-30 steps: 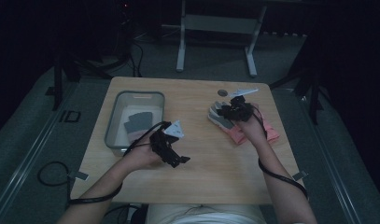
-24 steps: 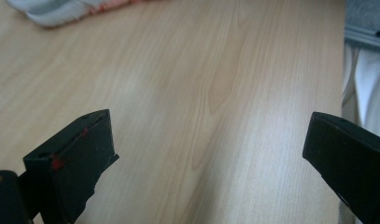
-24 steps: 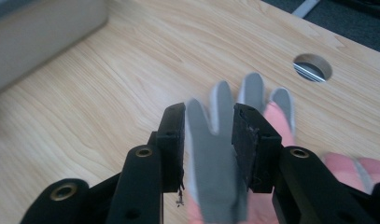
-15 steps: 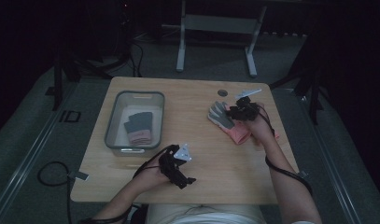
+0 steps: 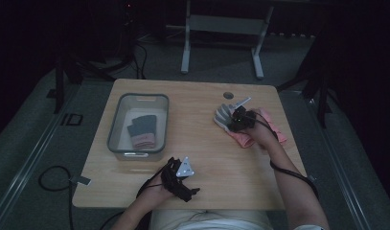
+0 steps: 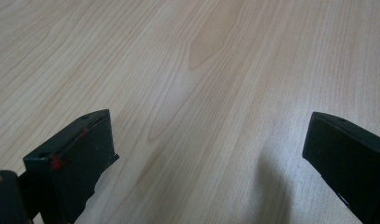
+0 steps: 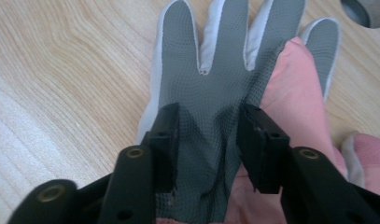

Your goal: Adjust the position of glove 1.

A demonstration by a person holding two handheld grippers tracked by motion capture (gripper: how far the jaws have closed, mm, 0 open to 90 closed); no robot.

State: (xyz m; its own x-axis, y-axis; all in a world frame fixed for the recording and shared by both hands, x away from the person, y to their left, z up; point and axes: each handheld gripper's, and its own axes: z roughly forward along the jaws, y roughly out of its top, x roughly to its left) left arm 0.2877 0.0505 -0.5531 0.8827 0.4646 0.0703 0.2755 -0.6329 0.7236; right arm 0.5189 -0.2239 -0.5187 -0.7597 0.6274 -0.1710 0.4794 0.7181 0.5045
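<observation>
Grey glove (image 7: 215,93) lies between the right hand-held gripper's (image 7: 207,126) part-open jaws.

Room: dark, dim light
Floor (image 5: 63,143): grey, with black cables (image 5: 53,175)
Table (image 5: 207,163): light wood
Behind the table: a grey metal stand (image 5: 221,28) with two legs

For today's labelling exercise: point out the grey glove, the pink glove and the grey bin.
grey glove (image 7: 211,93), right gripper view, on its palm.
pink glove (image 7: 297,102), right gripper view, on its back.
grey bin (image 5: 143,97), high view, on its far rim.
</observation>
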